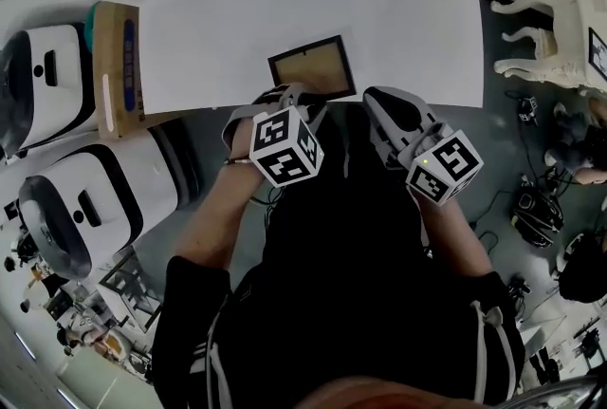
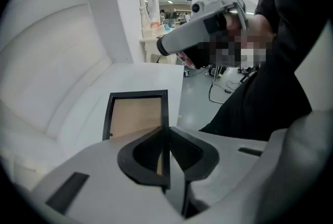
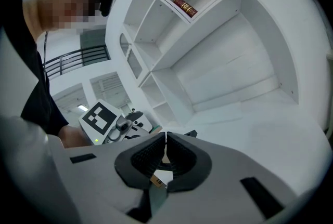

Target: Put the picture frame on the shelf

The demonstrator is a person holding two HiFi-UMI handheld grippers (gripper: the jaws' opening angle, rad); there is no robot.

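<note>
The picture frame (image 1: pixel 311 67), with a black border and a brown panel, lies flat on the white surface (image 1: pixel 398 27) near its front edge. My left gripper (image 1: pixel 292 96) is shut on the frame's near right edge. In the left gripper view the black edge of the frame (image 2: pixel 136 114) runs straight between the pads of the left gripper (image 2: pixel 166 137). My right gripper (image 1: pixel 376 100) hovers just right of the frame, shut with nothing in it. In the right gripper view its jaws (image 3: pixel 165 140) meet, and the white shelf unit (image 3: pixel 171 30) rises behind.
A red book (image 3: pixel 184 5) lies in an upper shelf compartment. A cardboard box (image 1: pixel 119 65) and two white machines (image 1: pixel 47 84) stand at the left. An ornate white piece of furniture (image 1: pixel 550 27) and cables on the floor (image 1: pixel 531 203) are at the right.
</note>
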